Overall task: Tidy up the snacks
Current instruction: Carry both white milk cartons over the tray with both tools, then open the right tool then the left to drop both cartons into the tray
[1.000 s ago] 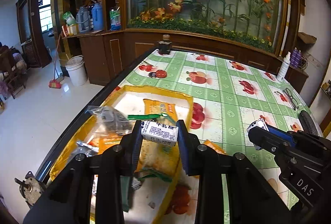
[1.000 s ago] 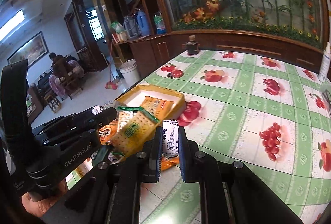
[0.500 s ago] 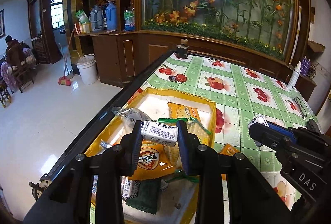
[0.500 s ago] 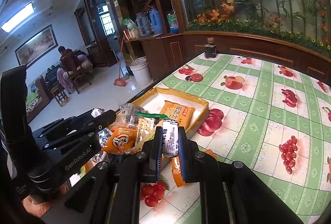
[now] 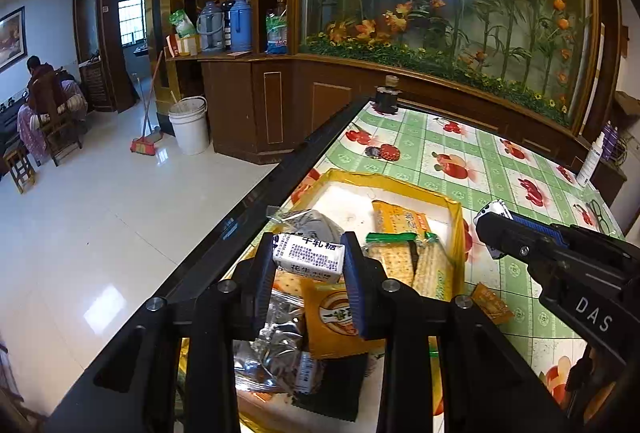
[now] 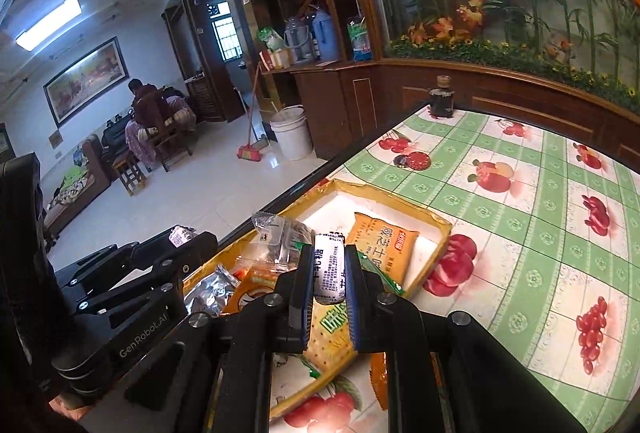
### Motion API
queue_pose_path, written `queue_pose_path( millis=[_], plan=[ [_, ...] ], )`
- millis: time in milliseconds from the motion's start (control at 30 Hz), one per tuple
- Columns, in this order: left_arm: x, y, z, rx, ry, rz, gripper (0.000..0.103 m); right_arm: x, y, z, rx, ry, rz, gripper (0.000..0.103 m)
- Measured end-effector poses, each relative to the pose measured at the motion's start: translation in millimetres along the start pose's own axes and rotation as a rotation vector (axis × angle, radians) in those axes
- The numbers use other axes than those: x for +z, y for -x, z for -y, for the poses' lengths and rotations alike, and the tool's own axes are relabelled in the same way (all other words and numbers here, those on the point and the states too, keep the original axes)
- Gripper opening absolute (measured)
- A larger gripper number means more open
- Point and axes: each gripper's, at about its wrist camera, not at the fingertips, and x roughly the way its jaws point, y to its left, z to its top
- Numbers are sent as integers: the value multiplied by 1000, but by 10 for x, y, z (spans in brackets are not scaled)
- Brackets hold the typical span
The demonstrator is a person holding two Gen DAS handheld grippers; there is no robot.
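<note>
Snacks mostly sit in the tray already: crackers, an orange bag, foil packs, all heaped toward the near end. From what I can see I'm most of the way through. One orange packet lies on the table just outside the tray's right wall, so that's left, plus the two candies I'm carrying. My left gripper is clamped across a white nougat bar, held sideways above the pile. My right gripper is squeezed on another bar, standing on end, over the tray's near right part. Neither bar touches the tray yet, I think.
</note>
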Motion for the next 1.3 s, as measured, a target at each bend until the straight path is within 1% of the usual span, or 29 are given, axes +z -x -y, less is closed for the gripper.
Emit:
queue_pose_path(
  millis=[200,367,467,700,933,1067,1100,1300],
  plan=[
    [-1,-68,-145,12,18,-16,30,61,-201,19,12,-7,-18,14],
    [2,-156,-202,16,20,-36,30,110,-433,103,37,-48,-50,14],
    [11,-228,-182,10,19,-52,30,156,-577,141,53,-69,-65,14],
    [93,-413,-34,3,-15,-71,30,238,-860,218,58,-91,-98,14],
    [149,-587,56,9,-30,-98,30,256,-1002,275,55,-105,-118,14],
    [145,-656,46,12,-30,-118,30,248,-1059,300,56,-111,-130,15],
    [143,-671,38,12,-28,-122,30,246,-1071,302,54,-111,-132,17],
    [134,-750,31,14,-30,-151,30,247,-1134,296,49,-107,-143,17]
  ],
)
